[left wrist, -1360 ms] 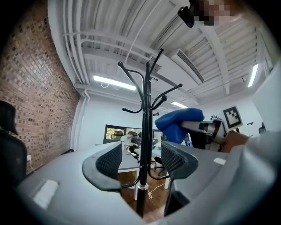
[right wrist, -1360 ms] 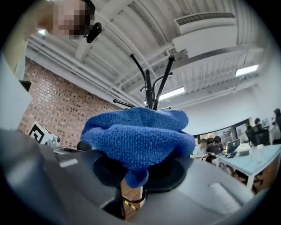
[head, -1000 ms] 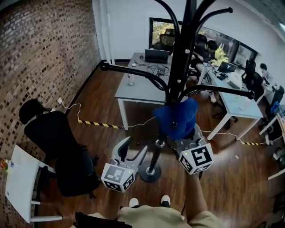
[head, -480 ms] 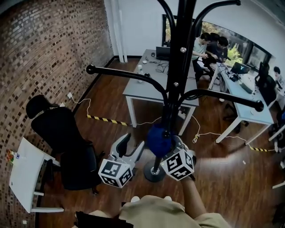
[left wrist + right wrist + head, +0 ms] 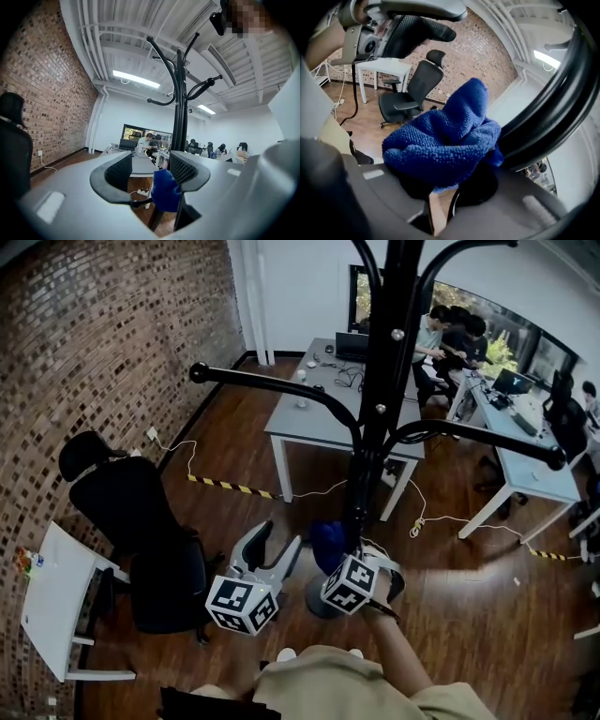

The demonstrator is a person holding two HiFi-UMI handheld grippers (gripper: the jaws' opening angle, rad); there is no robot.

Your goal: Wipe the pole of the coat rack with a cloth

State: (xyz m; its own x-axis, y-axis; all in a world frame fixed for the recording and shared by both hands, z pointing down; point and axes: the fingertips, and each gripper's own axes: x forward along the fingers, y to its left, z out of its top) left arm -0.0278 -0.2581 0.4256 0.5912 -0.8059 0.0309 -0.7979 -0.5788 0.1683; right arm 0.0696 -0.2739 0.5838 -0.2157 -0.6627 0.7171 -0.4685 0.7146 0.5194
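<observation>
The black coat rack pole (image 5: 375, 442) rises from a round base (image 5: 317, 601) on the wooden floor. My right gripper (image 5: 339, 559) is shut on a blue cloth (image 5: 328, 542) and presses it against the pole low down, just above the base. In the right gripper view the cloth (image 5: 443, 133) bulges out of the jaws, with the pole (image 5: 553, 110) touching its right side. My left gripper (image 5: 278, 542) is open and holds nothing, just left of the pole. In the left gripper view the cloth (image 5: 164, 190) and the pole (image 5: 179, 108) show beyond its open jaws.
Curved rack arms (image 5: 281, 388) (image 5: 483, 437) reach out left and right at mid height. A black office chair (image 5: 141, 526) and a white side table (image 5: 52, 606) stand at the left by the brick wall. Grey desks (image 5: 328, 423) with seated people are behind.
My right gripper has slid the blue cloth down the pole, from just under the rack arms to near the base. The left gripper has stayed about where it was.
</observation>
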